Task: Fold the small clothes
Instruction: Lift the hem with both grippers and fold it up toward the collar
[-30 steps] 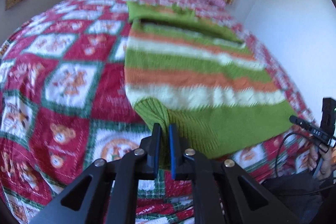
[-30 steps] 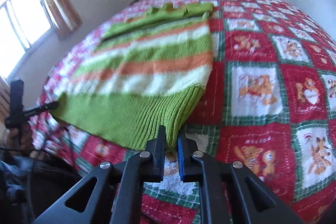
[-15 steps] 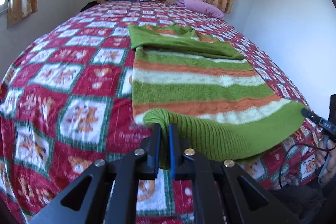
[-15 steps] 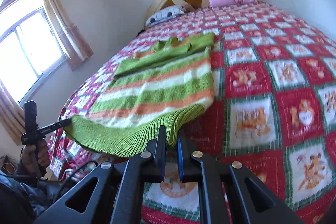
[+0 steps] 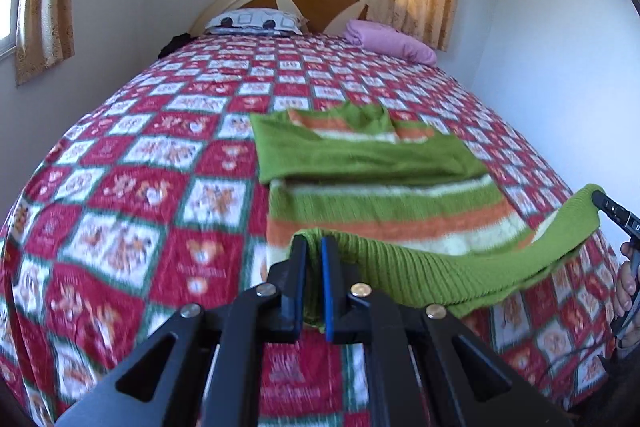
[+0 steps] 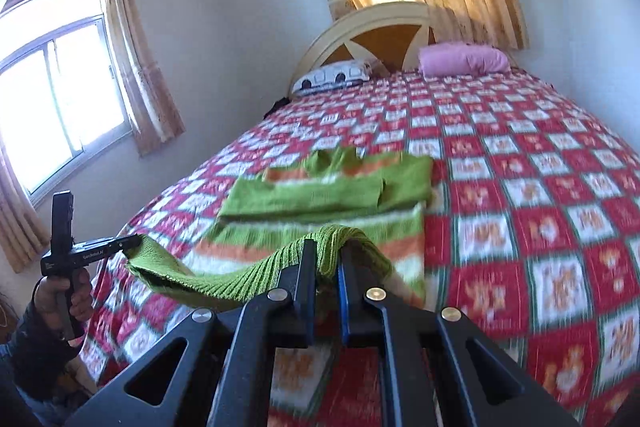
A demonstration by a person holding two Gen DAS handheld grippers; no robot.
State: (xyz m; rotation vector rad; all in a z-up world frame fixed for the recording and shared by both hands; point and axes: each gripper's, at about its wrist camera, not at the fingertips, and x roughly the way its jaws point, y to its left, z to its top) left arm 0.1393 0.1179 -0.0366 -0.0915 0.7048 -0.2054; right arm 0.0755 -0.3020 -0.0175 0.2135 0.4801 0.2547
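Both hand-held grippers are clamping the striped sweater's (image 5: 384,211) green hem corners — left hand-held gripper (image 5: 313,247), right hand-held gripper (image 6: 327,255) — lifting it off the bed (image 5: 132,195) for folding toward the collar.

Each handheld gripper is matte black plastic. From its own camera the left gripper (image 5: 313,247) shows four angled linkage bars with triangular cut-outs, each pinned by a round silver or brass-coloured screw head. Its two flat fingers carry blue pads (image 5: 326,291) on their inner faces. The right gripper (image 6: 326,255) is built the same: black bars, four metal rivets, blue-lined fingers. In the right wrist view, the left gripper has a slim black snout with small white lettering, an upright black block behind it and a pistol-style handle. The person's left hand (image 6: 64,297) emerges from a dark sleeve (image 6: 34,355). Thin dark cable trails below the right hand (image 5: 626,287).
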